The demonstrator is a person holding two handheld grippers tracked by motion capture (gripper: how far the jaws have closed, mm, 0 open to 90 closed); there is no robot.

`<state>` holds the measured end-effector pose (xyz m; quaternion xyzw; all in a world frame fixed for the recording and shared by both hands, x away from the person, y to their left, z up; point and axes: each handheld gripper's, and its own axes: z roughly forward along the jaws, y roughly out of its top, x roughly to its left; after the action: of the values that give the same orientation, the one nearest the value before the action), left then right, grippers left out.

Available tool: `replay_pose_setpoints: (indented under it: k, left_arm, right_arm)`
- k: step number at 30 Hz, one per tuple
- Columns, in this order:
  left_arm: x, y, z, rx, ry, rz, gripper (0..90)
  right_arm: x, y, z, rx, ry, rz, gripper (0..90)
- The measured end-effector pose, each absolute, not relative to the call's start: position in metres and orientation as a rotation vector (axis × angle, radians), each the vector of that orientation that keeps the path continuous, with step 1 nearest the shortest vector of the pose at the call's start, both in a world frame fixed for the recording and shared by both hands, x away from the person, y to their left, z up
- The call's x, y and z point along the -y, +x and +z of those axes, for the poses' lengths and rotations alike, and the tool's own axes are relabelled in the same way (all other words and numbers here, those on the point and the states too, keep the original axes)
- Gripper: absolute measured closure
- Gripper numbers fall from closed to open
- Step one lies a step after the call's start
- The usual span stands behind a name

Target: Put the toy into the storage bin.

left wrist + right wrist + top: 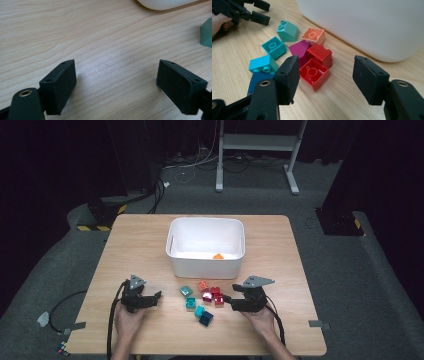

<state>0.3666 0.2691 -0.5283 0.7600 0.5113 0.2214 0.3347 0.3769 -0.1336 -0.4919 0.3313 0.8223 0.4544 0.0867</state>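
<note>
Two grippers flank a cluster of toy bricks just in front of the white bin [206, 245]. The right gripper [324, 75], jaws spread with nothing clamped, points at the near red brick [314, 73], which lies hollow side up just ahead of them, touching a second red brick [320, 53] and close to a magenta brick [299, 48]. A sound grasp squares the jaws on two opposite walls of the near brick — not its neighbours — before closing. The left gripper [116, 82] rests open over bare table [140, 245] left of the bin. Open room lies right of the cluster; the bin's front wall limits forward travel, so lifting precedes crossing its rim.
</note>
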Motion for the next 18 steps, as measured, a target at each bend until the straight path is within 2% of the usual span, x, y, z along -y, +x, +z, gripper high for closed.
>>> replay_pose_setpoints:
  k: [18]
  left_arm:
    - [-0.269, 0.367, -0.528, -1.335, 1.982, 0.578, 16.3]
  right_arm:
    - [0.113, 0.379, -0.512, -2.510, 0.983, 1.301, 33.4]
